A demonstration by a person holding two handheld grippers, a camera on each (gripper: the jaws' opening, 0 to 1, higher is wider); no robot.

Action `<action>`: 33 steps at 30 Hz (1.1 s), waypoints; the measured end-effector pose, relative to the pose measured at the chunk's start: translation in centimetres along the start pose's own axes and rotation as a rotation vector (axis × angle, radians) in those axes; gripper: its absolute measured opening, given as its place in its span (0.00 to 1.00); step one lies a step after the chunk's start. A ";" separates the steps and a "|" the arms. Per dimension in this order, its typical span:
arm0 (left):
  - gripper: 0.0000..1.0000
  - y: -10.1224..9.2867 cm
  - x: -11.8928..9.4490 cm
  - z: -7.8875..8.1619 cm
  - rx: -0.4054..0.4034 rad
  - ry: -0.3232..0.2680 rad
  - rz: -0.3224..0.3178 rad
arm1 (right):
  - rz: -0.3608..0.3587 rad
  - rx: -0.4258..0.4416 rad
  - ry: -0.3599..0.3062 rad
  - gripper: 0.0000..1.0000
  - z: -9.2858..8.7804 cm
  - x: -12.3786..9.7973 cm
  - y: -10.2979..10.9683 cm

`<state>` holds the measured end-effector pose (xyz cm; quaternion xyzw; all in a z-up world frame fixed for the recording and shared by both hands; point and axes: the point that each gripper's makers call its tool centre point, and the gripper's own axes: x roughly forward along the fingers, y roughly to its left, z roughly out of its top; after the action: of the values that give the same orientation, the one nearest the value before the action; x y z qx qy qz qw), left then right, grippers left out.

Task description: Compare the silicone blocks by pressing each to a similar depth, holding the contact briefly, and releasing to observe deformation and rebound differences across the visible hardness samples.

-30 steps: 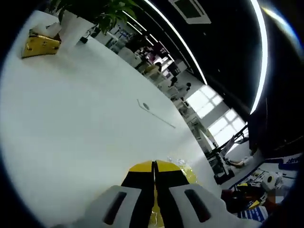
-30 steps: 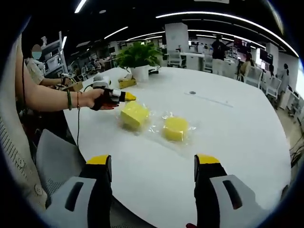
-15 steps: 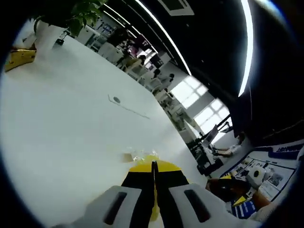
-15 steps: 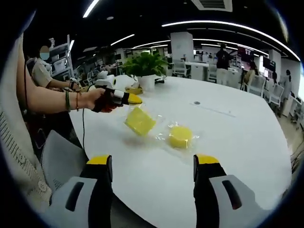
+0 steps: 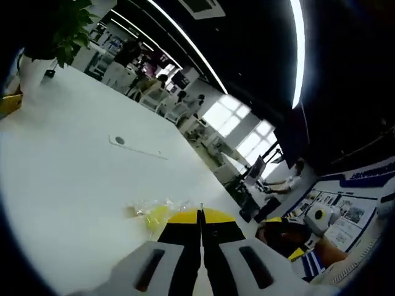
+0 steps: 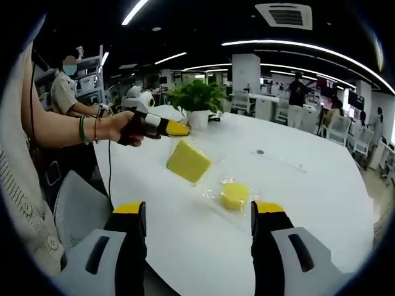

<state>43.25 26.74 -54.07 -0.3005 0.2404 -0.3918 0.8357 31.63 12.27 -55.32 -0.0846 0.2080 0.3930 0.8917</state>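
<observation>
Left tongs (image 6: 176, 128): clenched on the wrap of the square block (image 6: 188, 161), now lifted and tilted off the table (image 6: 308, 191).
Right tongs (image 6: 199, 213): released, hovering.
Round block (image 6: 234, 195): lying wrapped on table.
Meaning: lifting, not pressing; comparison seemingly not begun.

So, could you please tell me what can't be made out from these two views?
- Left gripper view: the closed left tool hides whatever it pinches.
- Right gripper view: the raised square yellow silicone block seems lifted by its clear bag; the grip point is too small to see.
- Round yellow silicone block: hardness markings are unreadable.
</observation>
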 end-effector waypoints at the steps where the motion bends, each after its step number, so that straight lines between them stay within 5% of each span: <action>1: 0.00 -0.4 0.0 0.3 0.012 -0.002 -0.009 | 0.005 -0.011 0.001 0.64 0.2 0.1 0.0; 9: 0.00 -4.1 -0.3 1.6 0.146 0.037 -0.074 | 0.047 -0.095 -0.023 0.66 3.1 1.6 -0.6; 17: 0.00 -6.9 -0.5 -1.0 0.352 0.185 -0.116 | 0.112 -0.202 -0.037 0.66 5.8 3.7 -0.6; 20: 0.00 -7.6 -0.4 -1.9 0.369 0.218 -0.130 | 0.153 -0.232 -0.038 0.66 6.4 4.5 0.2; 33: 0.00 -10.6 -0.4 -2.0 0.450 0.246 -0.220 | 0.282 -0.308 0.027 0.70 5.3 8.4 2.6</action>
<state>36.32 20.97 -48.12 -0.0817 0.2128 -0.5574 0.7983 36.42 21.26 -54.17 -0.1951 0.1672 0.5397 0.8016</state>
